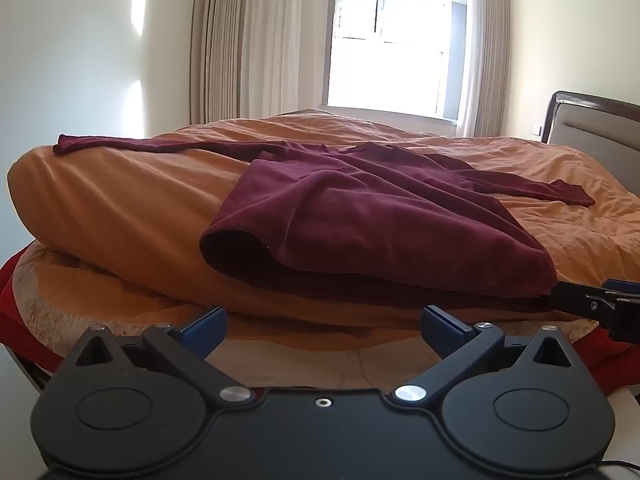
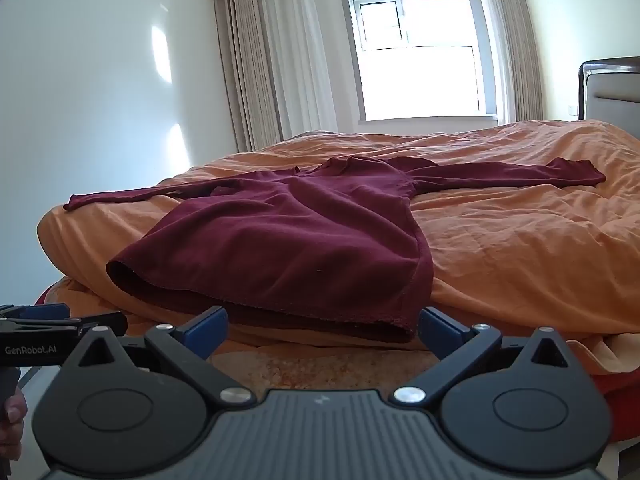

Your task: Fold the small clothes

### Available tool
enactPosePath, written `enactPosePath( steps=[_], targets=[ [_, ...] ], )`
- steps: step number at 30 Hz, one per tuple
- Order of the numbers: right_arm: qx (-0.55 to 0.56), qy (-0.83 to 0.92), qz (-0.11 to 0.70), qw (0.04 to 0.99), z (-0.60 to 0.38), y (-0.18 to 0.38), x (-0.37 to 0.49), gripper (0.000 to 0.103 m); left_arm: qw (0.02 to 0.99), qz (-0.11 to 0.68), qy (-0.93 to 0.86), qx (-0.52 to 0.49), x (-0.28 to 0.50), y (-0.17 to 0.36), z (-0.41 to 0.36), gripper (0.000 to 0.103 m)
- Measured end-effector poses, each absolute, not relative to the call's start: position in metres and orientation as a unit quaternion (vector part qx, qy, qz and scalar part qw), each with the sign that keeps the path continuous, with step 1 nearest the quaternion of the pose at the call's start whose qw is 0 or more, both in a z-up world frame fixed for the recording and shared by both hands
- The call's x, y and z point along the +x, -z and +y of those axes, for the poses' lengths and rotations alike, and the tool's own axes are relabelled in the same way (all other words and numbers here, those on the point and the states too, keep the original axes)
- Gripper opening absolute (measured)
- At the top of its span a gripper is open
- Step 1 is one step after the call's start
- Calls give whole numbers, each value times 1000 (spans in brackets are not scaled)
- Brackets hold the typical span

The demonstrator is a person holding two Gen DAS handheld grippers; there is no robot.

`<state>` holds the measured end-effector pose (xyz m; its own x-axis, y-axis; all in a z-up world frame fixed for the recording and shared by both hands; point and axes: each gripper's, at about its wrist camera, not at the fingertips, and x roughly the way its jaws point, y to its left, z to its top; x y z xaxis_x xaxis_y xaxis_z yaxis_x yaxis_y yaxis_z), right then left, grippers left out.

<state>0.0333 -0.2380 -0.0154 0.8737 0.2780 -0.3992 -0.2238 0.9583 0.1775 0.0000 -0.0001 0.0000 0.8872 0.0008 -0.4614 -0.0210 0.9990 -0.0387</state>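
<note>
A dark red long-sleeved top [image 1: 360, 216] lies spread on the orange duvet, sleeves out to both sides, hem toward me. It also shows in the right wrist view [image 2: 288, 248]. My left gripper [image 1: 322, 326] is open and empty, just short of the hem's middle. My right gripper [image 2: 322, 326] is open and empty, with the hem's right corner [image 2: 400, 326] between its blue fingertips [image 2: 440, 328]. The right gripper also shows at the right edge of the left wrist view [image 1: 592, 300], touching the hem corner.
The orange duvet [image 1: 120, 208] covers a bed with a dark headboard [image 1: 592, 120] at the right. A window [image 1: 392, 40] and curtains are behind. A white wall is at the left. The left gripper shows at the left edge of the right wrist view [image 2: 60, 320].
</note>
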Motion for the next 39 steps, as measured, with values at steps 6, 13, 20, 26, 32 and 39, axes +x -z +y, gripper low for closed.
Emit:
enactPosePath(
  steps=[6,13,20,26,32,39],
  targets=[
    [63,-129,216,966,-238,16,33,103,971,240,-6,-23,0,0,0,103],
    [63,-129,218,965,-240,15,32,103,971,238,-6,-21,0,0,0,103],
    [64,-127,219,965,-239,16,33,103,972,236,-5,-19,-1,-2,-1,103],
    [66,-128,218,965,-239,15,35,103,972,233,-4,-14,-2,-3,-1,103],
    [70,-126,216,966,-243,16,32,103,972,234,-4,-11,-1,-3,-2,103],
    [70,-124,215,966,-242,16,31,103,973,232,-4,-10,-2,-4,-2,103]
  ],
)
